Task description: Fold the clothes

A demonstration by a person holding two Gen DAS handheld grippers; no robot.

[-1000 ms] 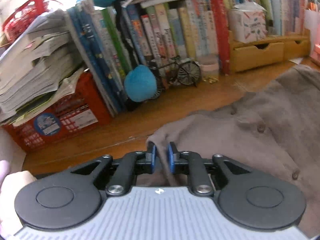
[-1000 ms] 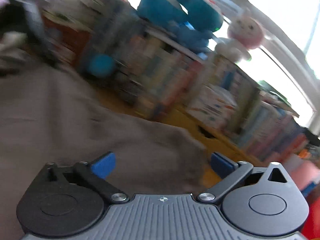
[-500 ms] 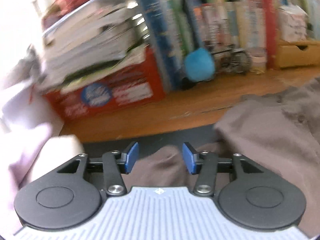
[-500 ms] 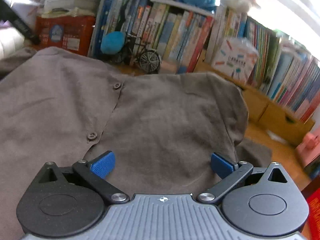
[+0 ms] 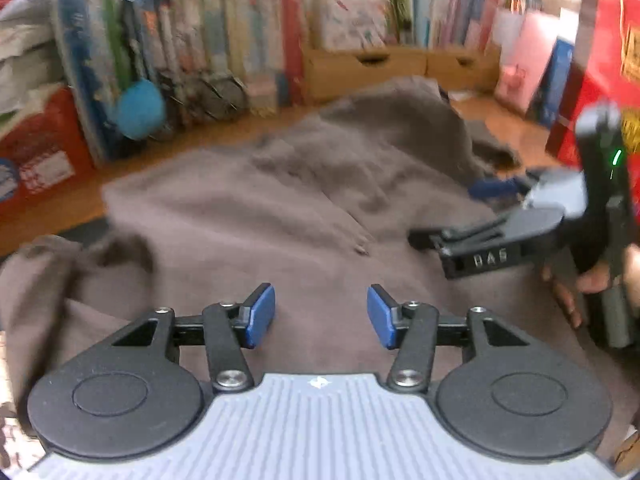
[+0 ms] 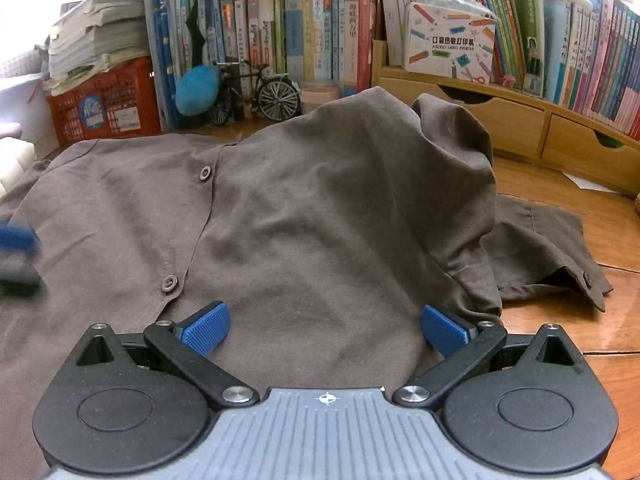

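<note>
Left wrist view: the left claw hangs over a brown shirt spread on a wooden table. Its blue pads stand apart with nothing pinched; the jaws have just been opening, and the cloth lies below and ahead of them. Ahead to the right the right claw reaches in over the shirt, held by a hand. Books line the far edge.

Right wrist view: the right claw is spread wide just above the shirt, gripping nothing. Two buttons sit ahead to its left, and a sleeve trails off to its right. A small model bicycle stands before the books beyond.
</note>
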